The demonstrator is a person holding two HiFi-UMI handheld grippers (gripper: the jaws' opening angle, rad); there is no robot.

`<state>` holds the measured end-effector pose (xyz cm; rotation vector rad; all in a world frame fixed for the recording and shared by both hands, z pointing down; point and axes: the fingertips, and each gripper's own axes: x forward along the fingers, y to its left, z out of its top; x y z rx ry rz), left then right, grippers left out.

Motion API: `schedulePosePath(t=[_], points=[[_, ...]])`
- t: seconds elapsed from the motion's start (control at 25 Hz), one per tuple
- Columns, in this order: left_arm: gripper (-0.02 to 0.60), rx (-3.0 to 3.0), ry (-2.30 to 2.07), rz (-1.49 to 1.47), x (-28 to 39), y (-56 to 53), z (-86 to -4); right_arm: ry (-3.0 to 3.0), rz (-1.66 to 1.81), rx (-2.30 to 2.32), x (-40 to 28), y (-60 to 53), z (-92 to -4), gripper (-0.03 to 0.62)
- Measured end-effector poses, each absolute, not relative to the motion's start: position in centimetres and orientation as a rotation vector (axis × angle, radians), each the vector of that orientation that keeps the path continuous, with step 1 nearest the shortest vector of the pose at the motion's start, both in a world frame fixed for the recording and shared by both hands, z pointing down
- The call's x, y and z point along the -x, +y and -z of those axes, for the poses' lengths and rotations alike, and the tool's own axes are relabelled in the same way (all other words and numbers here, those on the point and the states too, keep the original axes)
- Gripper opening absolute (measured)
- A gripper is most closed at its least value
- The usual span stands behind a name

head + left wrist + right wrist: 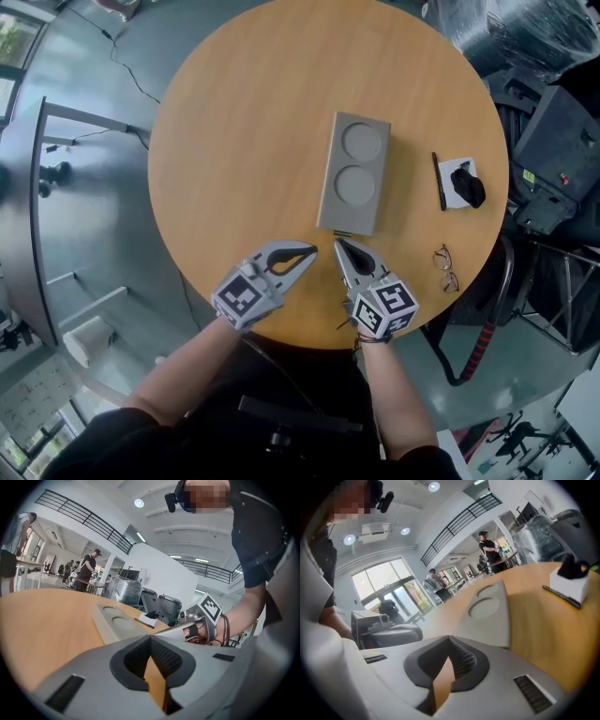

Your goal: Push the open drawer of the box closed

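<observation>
The grey box [354, 173], with two round hollows in its lid, lies lengthwise at the middle of the round wooden table [234, 141]. Its near end shows only a thin dark strip [342, 233], with no drawer standing out. My right gripper [338, 243] is shut, its tip just short of that near end. My left gripper [311, 250] is also shut and points at the same end from the left. In the left gripper view the box [115, 620] lies ahead of the closed jaws. The right gripper view shows the box [487, 609] close in front.
A pair of glasses [447, 268] lies at the table's right edge. Beyond it are a black pen [439, 181] and a white block with a black object on it [464, 185]. Black equipment and chairs [548, 141] crowd the right side, off the table.
</observation>
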<state>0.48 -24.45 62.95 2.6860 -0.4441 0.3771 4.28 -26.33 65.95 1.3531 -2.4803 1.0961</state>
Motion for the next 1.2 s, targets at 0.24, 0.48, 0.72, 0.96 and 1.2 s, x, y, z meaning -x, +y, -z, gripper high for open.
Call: schedulePosePath(t=[0.24, 0.48, 0.72, 0.96, 1.2], points=[[0.031, -2.766, -0.441, -0.233, 0.0, -22.6, -51.7, -2.714, -0.682, -1.263, -4.1, -24.1, -51.3, 0.011], [0.031, -2.904, -0.448, -0.179, -1.2, -20.5, -39.5, -2.86, -0.375, -1.186, -4.9, -21.5, -37.4, 0.011], [0.031, -2.955, -0.475, -0.114, -1.6, -17.2, -30.3, -2.934, -0.246, -1.129, -5.5, -16.7, -28.5, 0.011], [0.031, -2.992, -0.477, -0.091, -1.3, -14.0, -24.4, -2.978, -0.169, -1.082, -6.0, -12.8, -22.3, 0.011], [0.031, -3.055, -0.451, -0.076, -1.6, -11.4, -21.3, -3.006, -0.118, -1.071, -5.9, -11.0, -19.5, 0.009]])
